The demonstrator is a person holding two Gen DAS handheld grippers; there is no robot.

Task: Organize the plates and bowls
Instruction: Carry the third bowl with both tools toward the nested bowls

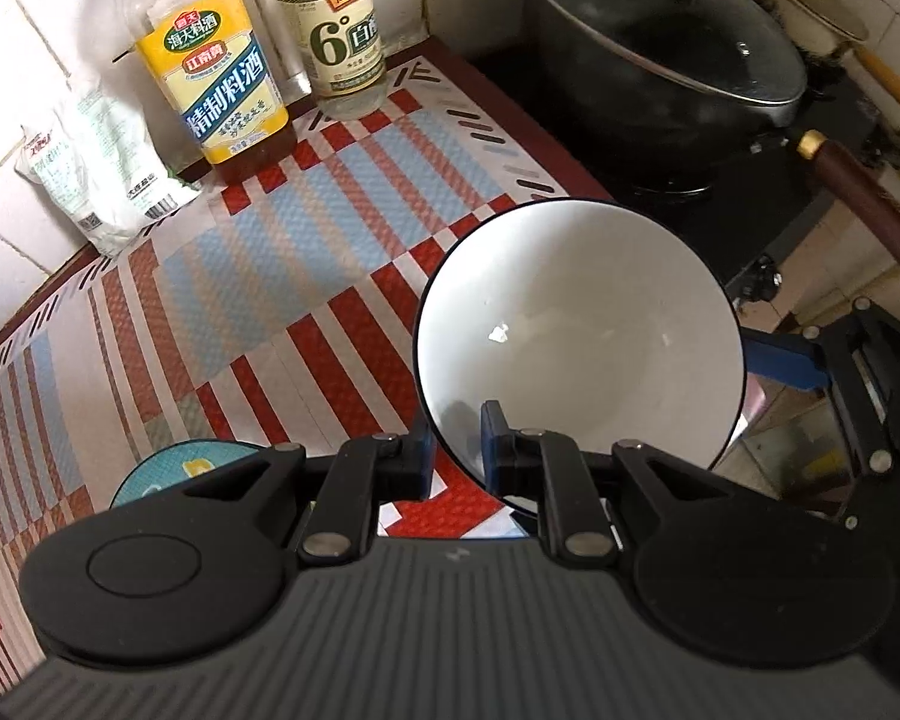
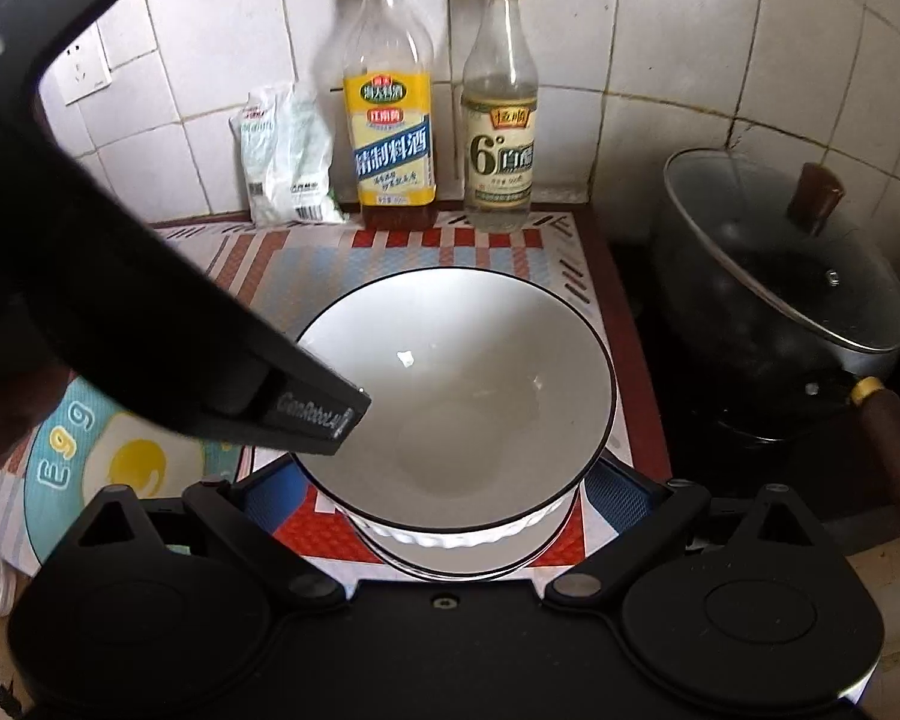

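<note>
A white bowl (image 2: pixel 462 396) with a thin black rim (glossy and empty inside) sits tilted, mouth up, over the patterned tabletop (image 2: pixel 390 252). Its ribbed white underside shows above stacked plates (image 2: pixel 450 564) with black edges.

Left gripper (image 1: pixel 457 441) clamped, fingers nearly together, one blue pad (image 1: pixel 498 444) inside and one outside a rim; reaching in from the left across the right wrist view. Right gripper (image 2: pixel 444 480) spread wide, pads apart.

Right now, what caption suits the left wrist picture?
Left gripper pinches the white bowl's rim above the striped mat.
</note>
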